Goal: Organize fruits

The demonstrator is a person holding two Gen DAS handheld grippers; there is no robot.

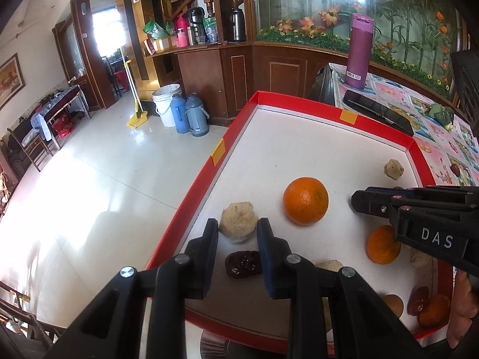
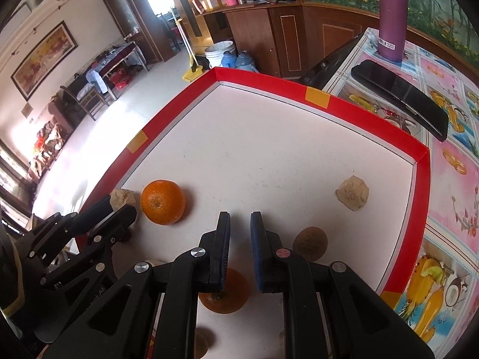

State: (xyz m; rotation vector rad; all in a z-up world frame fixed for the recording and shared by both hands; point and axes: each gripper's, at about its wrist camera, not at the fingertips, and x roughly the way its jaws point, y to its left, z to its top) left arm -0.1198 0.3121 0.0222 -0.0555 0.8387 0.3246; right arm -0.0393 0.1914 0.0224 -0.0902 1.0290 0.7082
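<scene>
- Red-rimmed white tray (image 1: 239, 125) on the tabletop keeps scattered fruits from rolling off.
- Left gripper (image 1: 238, 230) has its jaws apart around a pale, rough round fruit (image 1: 238, 221), seemingly touching both sides, ready to close.
- Right gripper (image 2: 240, 224) hovers narrowly parted, holding nothing; a large orange (image 2: 163, 206) sits to its left.

Black plastic left tongs (image 1: 237, 233) and right tongs (image 2: 240, 227), silver screws, blue ribbed pads (white "DAS" lettering).
</scene>
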